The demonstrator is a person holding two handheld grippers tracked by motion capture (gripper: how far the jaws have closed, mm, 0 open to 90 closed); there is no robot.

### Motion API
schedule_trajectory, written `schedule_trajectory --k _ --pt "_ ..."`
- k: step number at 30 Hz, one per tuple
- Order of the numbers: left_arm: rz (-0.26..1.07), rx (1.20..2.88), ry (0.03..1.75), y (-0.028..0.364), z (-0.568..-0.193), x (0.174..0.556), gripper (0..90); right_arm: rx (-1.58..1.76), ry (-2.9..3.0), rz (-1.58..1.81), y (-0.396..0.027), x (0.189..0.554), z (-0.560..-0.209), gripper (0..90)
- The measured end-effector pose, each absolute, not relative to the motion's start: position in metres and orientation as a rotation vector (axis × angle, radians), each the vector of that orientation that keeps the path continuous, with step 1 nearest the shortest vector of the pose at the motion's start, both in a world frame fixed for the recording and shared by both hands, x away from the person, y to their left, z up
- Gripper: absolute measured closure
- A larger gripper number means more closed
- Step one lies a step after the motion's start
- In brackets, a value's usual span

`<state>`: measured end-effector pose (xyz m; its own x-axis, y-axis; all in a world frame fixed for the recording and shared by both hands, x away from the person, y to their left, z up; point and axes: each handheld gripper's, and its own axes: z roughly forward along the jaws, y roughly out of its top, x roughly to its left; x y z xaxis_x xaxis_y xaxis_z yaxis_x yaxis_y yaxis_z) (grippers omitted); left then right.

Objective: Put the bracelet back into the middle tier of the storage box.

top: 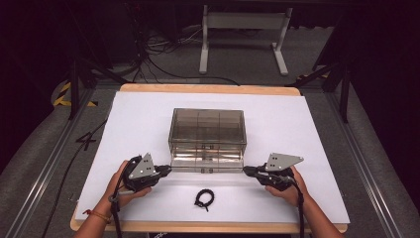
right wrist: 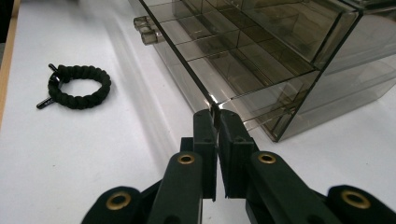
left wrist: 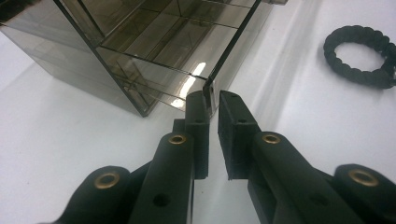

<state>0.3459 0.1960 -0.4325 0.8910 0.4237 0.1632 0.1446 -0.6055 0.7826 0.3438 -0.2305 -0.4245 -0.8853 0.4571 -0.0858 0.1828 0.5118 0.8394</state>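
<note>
While my left gripper (left wrist: 212, 100) and right gripper (right wrist: 216, 114) each clench a drawer front (top: 207, 169) corner, a paracord bracelet (top: 204, 198) lies between them.

The right gripper (right wrist: 217, 114) pinches the corner edge of a smoky transparent plastic drawer box (right wrist: 280, 56); a black braided cord bracelet (right wrist: 79, 86) lies near the white table's (right wrist: 93, 163) wooden edge.

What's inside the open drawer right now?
The drawer, held at both front corners by the left gripper and right gripper, shows bare divided compartments. Its rear part lies under the box, so smoked plastic and glare blur it.
</note>
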Motion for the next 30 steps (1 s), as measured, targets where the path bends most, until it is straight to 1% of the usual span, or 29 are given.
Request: schedule_trajectory --k 8,10,13,15,18,23,30 --pt "0.445 2.201 0.417 0.195 -0.432 0.344 78.2 0.530 2.475 1.311 -0.230 0.343 -0.425 86.5" --pt "0.455 2.198 0.422 0.195 -0.432 0.344 76.8 0.527 2.475 1.309 -0.230 0.343 -0.425 85.7" --pt "0.464 2.194 0.439 0.198 -0.431 0.343 74.2 0.532 2.463 1.279 -0.232 0.343 -0.422 81.3" --pt "0.462 2.192 0.439 0.200 -0.430 0.342 73.6 0.533 2.460 1.271 -0.233 0.343 -0.420 81.0" --pt "0.439 2.154 0.457 0.207 -0.428 0.336 71.8 0.542 2.432 1.287 -0.238 0.342 -0.415 80.5" --pt "0.401 2.149 0.449 0.210 -0.428 0.326 68.6 0.577 2.397 1.313 -0.245 0.341 -0.411 78.9" --pt "0.339 2.139 0.399 0.201 -0.426 0.309 64.4 0.597 2.377 1.311 -0.245 0.340 -0.406 74.3"
